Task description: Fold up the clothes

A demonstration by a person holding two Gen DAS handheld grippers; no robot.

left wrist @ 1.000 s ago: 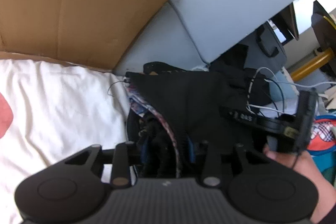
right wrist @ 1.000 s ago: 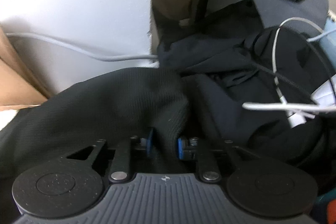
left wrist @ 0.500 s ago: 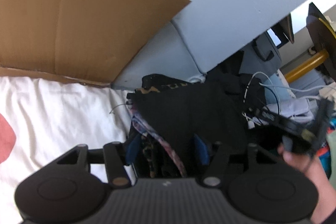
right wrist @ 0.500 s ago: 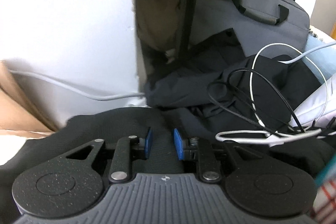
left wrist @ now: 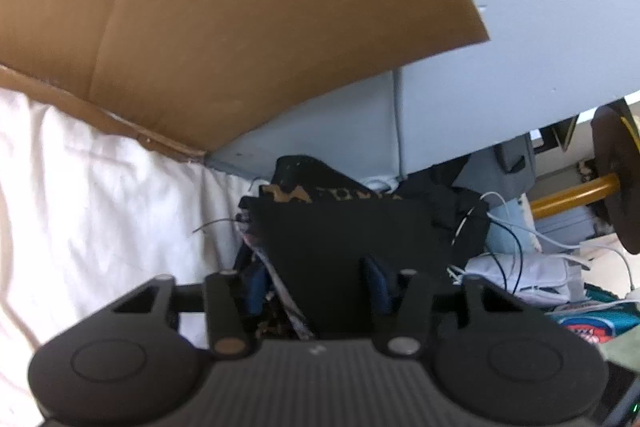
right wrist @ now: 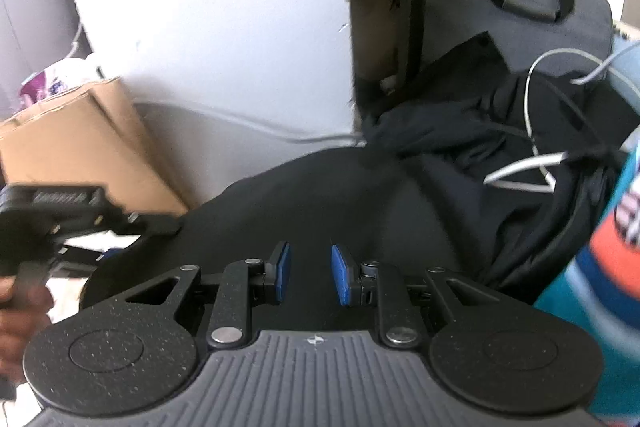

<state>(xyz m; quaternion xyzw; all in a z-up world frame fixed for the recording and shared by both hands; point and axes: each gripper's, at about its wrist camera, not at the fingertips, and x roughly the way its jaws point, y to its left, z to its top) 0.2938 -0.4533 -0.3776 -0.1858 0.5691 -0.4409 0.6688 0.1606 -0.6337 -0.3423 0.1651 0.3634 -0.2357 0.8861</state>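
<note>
While I have the black garment (left wrist: 340, 235) caught at two places, I judge the step to be drawing it out flat before any fold. It lies limp, matte and creased at twelve o'clock in both views. My left gripper (left wrist: 316, 283) has just been closing, and cloth fills its jaws. My right gripper (right wrist: 311, 273) pinches a ridge of it. Next I should carry it to the white sheet (left wrist: 100, 207) at nine o'clock, clear of the cables (left wrist: 512, 227) at three.

Left tool (right wrist: 60, 215) blurred at frame edge, patterned fabric (left wrist: 280, 291) half hidden under black garment (left wrist: 344, 247)
</note>
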